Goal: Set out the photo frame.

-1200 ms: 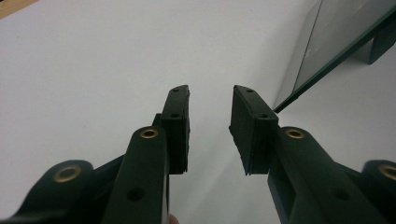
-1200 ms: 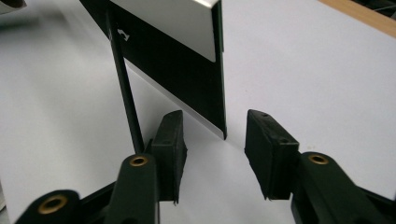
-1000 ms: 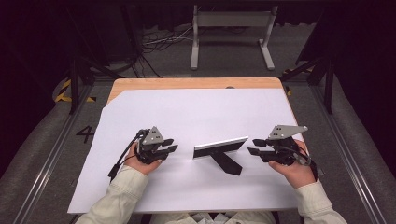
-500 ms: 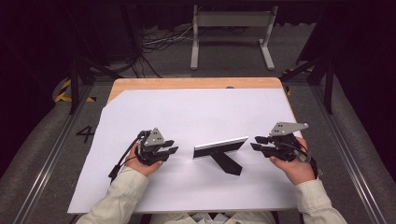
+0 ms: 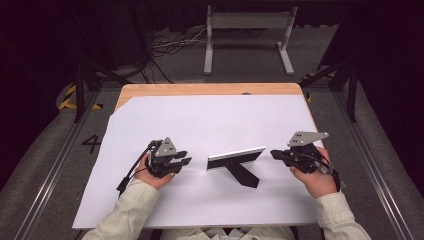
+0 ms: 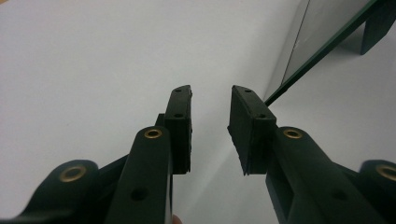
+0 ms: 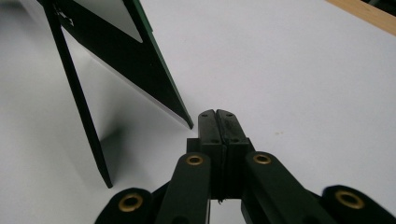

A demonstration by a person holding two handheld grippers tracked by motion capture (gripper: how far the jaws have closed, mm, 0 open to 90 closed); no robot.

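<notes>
**Thin standing panel between two tongs, not yet taken**

Placed a little toward the near edge of the surface [image 5: 200, 89], about halfway between its left and right edges, on the white sheet [image 5: 200, 120]: a thin standing panel [image 5: 236, 157], upright on its long lower edge and leaning back on a black prop leg [image 5: 245, 175]. Looks glassy on the face, like a small mirror or a picture frame, with a dark narrow rim.

Left tongs [image 5: 186, 159]: open to a narrow gap, nothing inside, resting low on the sheet just beside the left end of the panel. Seen from the left gripper view, aimed past the panel's end and not touching it.

Right tongs [image 5: 274, 153]: closed just now and fully shut, pad against pad, nothing between. Near the right end of the panel, with the tip close to its lower corner and apart from it.

Probably light and stiff, but fragile if the face is glass, and smooth enough to slip. Easy to tip over, because held up by one leg alone. Best to take hold on the rim at a short end or on the top edge, across the thickness, with gentle pressure. Better not to pull on the prop leg, likely hinged and able to fold. Needed first: the right tongs opened again.
</notes>
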